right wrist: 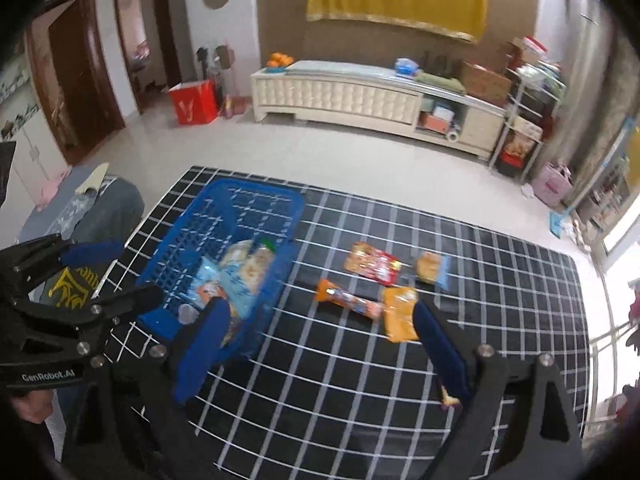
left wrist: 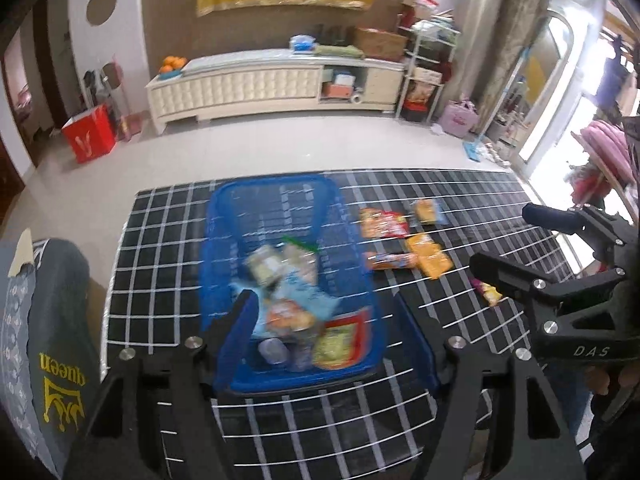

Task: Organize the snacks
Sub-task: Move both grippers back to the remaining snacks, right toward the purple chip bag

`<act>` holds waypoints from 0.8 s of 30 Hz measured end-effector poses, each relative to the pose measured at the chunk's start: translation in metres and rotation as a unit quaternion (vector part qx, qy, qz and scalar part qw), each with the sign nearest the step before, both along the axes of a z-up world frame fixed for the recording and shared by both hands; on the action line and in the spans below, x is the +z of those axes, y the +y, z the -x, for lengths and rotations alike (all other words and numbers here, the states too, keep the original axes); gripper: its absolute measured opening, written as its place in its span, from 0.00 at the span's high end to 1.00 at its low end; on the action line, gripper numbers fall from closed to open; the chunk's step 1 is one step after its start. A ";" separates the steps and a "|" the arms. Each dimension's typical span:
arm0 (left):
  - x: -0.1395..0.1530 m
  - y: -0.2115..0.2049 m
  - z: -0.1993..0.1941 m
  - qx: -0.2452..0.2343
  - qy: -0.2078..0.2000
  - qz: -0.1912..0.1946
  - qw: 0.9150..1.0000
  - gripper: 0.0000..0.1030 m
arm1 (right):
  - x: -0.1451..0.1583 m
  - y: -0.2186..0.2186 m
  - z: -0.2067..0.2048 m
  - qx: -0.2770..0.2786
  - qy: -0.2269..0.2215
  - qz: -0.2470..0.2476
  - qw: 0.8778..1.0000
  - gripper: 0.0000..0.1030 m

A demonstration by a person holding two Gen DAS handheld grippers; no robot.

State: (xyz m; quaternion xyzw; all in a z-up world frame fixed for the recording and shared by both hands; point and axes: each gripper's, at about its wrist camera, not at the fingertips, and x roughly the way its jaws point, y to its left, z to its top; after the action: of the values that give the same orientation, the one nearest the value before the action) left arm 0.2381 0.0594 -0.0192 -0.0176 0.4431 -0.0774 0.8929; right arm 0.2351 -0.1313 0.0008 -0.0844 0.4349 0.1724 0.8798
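Note:
A blue plastic basket (left wrist: 224, 248) (right wrist: 188, 236) stands on the black grid-patterned table (left wrist: 320, 420) (right wrist: 480, 320) and holds several snack packs. To its right several more packs lie loose: a red-orange pouch (right wrist: 374, 266), a small pastry pack (right wrist: 432, 268), a long orange bar (right wrist: 348, 300) and an orange-yellow pack (right wrist: 400, 312). A small wrapper (right wrist: 448, 398) shows by the right finger. My left gripper (left wrist: 324, 304) hovers open above the basket's near end, holding nothing. My right gripper (right wrist: 318, 308) is open and empty above the table, just right of the basket.
A grey cushion printed "queen" (left wrist: 60, 380) lies off the table's left edge. Tiled floor stretches beyond the far edge to a white cabinet (right wrist: 340, 96) and a red box (right wrist: 192, 102). A bright window borders the right side.

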 end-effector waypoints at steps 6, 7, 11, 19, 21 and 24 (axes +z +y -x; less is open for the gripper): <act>0.009 -0.062 -0.003 -0.031 -0.018 -0.017 0.999 0.28 | 0.001 -0.063 0.001 -0.047 0.000 0.000 0.999 0.08; 0.008 -0.073 -0.006 -0.036 -0.017 -0.019 0.999 0.28 | -0.002 -0.074 -0.001 -0.054 0.004 -0.002 0.999 0.08; -0.001 -0.105 -0.016 -0.055 -0.005 -0.016 0.998 0.28 | -0.014 -0.104 -0.004 -0.072 0.015 -0.001 0.997 0.08; -0.033 -0.164 -0.041 -0.078 0.026 -0.025 0.996 0.28 | -0.055 -0.154 -0.022 -0.093 0.051 0.004 0.994 0.08; -0.045 -0.175 -0.045 -0.080 0.035 -0.028 0.996 0.28 | -0.071 -0.161 -0.027 -0.093 0.065 0.008 0.994 0.08; -0.069 -0.185 -0.055 -0.081 0.058 -0.026 0.995 0.28 | -0.099 -0.170 -0.037 -0.090 0.092 0.016 0.992 0.08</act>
State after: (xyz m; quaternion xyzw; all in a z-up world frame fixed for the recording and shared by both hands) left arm 0.2928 -0.1260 -0.0879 0.0373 0.4963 -0.1364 0.8565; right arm 0.2720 -0.3017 -0.0985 -0.0428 0.5227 0.0929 0.8464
